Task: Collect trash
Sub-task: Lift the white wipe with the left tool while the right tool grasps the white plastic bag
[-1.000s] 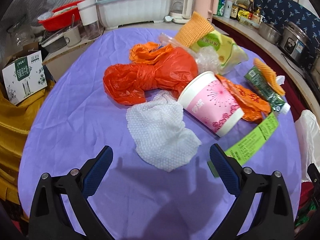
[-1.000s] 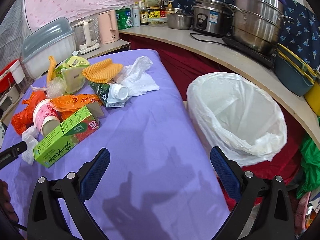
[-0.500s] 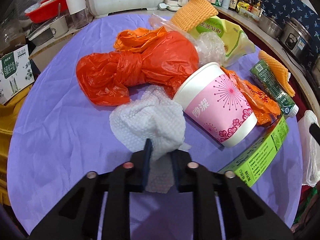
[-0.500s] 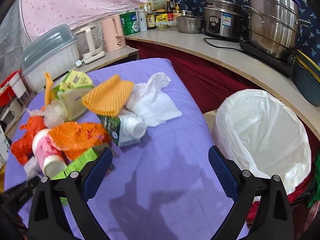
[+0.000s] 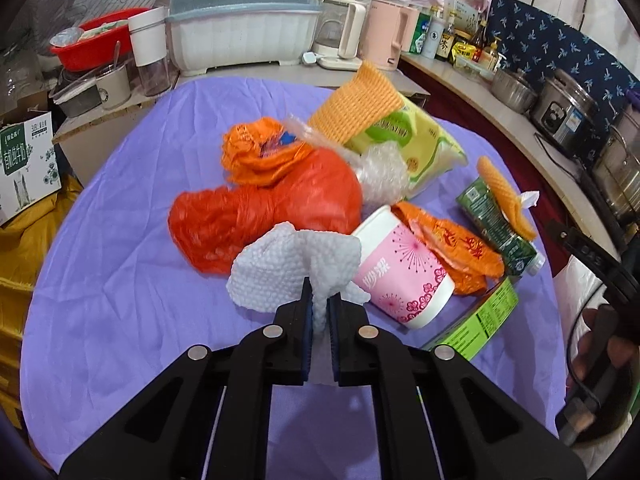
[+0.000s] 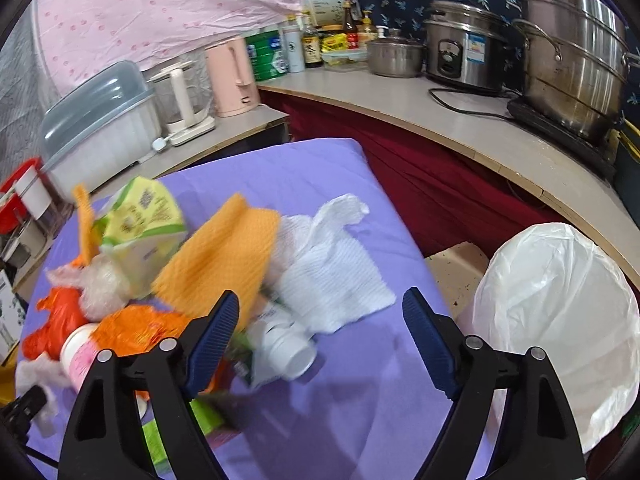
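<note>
My left gripper is shut on a white crumpled paper towel and holds it lifted above the purple table. Behind it lie an orange plastic bag, a pink paper cup on its side, a green box and a yellow-green packet. My right gripper is open and empty over the table's trash pile, above a white bottle in a green carton, a white cloth and an orange foam net. A bin lined with a white bag stands at the right.
A counter with steel pots, a rice cooker, bottles and a pink kettle curves behind the table. A covered dish rack and a red basin stand at the back left. A cardboard box sits at the left.
My left gripper closed on the paper towel and has lifted it off the table. My right gripper moved forward over the trash pile, staying open.
</note>
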The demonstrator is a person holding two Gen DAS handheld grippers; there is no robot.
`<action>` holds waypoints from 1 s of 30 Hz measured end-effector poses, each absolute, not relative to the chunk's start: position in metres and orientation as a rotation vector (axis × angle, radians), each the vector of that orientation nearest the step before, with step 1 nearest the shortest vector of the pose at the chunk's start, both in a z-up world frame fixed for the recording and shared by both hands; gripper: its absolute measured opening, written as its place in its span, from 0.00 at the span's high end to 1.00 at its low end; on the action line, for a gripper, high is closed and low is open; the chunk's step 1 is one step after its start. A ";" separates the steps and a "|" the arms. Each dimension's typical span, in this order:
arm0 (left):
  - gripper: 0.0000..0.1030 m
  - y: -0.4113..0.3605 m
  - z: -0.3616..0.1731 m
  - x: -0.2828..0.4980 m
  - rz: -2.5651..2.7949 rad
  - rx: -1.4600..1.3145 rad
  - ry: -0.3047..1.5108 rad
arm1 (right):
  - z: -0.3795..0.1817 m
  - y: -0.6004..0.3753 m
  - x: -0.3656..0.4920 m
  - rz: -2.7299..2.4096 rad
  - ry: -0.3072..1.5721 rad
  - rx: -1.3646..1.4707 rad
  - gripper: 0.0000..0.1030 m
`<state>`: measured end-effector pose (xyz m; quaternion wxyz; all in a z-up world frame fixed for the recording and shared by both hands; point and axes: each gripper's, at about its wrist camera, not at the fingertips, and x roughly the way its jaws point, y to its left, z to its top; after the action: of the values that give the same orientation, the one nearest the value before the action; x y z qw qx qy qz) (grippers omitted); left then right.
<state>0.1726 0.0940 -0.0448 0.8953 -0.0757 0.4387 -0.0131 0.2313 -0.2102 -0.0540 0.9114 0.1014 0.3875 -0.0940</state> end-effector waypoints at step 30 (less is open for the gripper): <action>0.94 0.088 -0.030 0.157 -0.056 -0.150 0.901 | -0.006 -0.206 0.261 -0.010 0.749 0.217 0.97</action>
<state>0.1571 0.0879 -0.0299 0.8972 -0.0724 0.4349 -0.0271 0.2607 -0.2062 -0.0055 0.9249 0.1057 0.3651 -0.0048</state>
